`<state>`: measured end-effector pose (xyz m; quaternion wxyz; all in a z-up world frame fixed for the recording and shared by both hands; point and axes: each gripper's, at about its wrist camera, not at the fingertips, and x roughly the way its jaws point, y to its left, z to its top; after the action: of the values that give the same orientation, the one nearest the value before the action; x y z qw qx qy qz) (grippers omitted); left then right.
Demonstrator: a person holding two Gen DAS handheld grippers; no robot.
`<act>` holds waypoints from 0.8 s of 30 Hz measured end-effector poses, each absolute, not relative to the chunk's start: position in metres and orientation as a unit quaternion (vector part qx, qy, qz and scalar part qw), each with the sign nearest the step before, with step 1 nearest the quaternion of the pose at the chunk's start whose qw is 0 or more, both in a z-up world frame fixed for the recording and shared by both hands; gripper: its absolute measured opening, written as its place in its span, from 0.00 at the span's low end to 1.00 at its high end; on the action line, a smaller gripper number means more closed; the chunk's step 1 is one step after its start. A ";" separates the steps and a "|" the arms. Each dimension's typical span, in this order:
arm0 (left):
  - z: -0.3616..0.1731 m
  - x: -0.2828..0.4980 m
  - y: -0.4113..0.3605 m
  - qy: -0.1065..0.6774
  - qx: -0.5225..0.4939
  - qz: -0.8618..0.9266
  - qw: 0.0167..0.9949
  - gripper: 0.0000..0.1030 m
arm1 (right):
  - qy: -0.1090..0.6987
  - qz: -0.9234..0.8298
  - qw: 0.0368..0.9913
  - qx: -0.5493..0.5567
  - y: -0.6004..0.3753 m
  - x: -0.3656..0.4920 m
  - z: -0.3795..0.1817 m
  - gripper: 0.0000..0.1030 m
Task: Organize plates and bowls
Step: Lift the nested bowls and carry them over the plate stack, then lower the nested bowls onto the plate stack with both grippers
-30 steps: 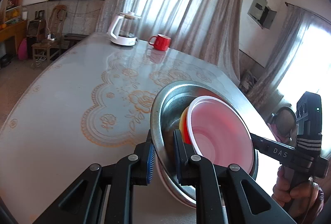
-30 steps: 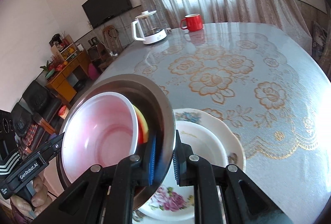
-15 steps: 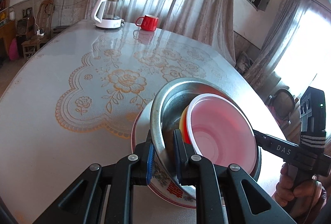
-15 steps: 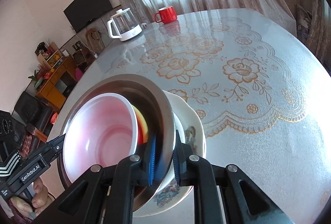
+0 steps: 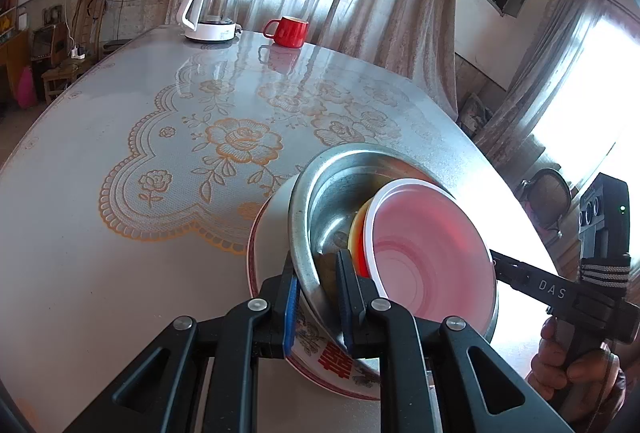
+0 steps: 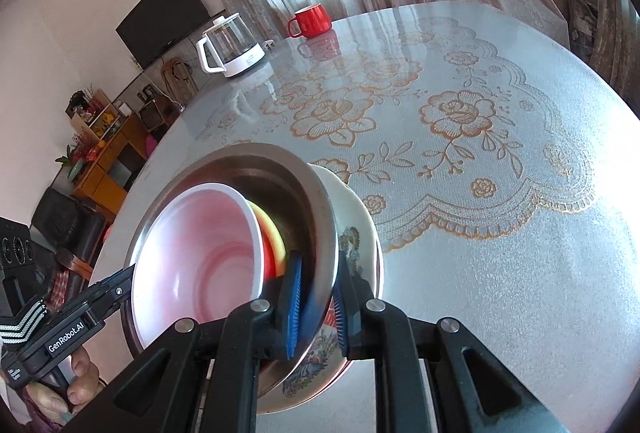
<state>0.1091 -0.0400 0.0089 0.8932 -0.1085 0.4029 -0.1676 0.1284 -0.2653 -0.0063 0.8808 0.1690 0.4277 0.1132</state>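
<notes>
Left gripper clamped on steel bowl rim, lower centre; right gripper likewise on opp. rim. Pink bowl nested inside; floral plate just beneath, on table.

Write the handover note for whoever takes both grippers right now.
Left gripper: shut on the steel bowl rim.
Right gripper: shut on the opposite rim.
The pink plastic bowl and a yellow bowl are nested inside the steel bowl; all sit over the floral plates, and whether they are fully seated cannot be told.
Done: bowls nested.
Left: settle the stack, release both.
The red mug and kettle stand at the table's far end.
</notes>
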 end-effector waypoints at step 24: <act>0.010 0.102 -0.042 0.394 -0.083 -0.135 0.905 0.20 | 0.406 0.119 0.891 0.163 -0.265 0.110 -0.001 0.16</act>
<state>0.1019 -0.0424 0.0103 0.9055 -0.0828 0.3936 -0.1354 0.1098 -0.2646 -0.0011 0.8913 0.1631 0.4060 0.1189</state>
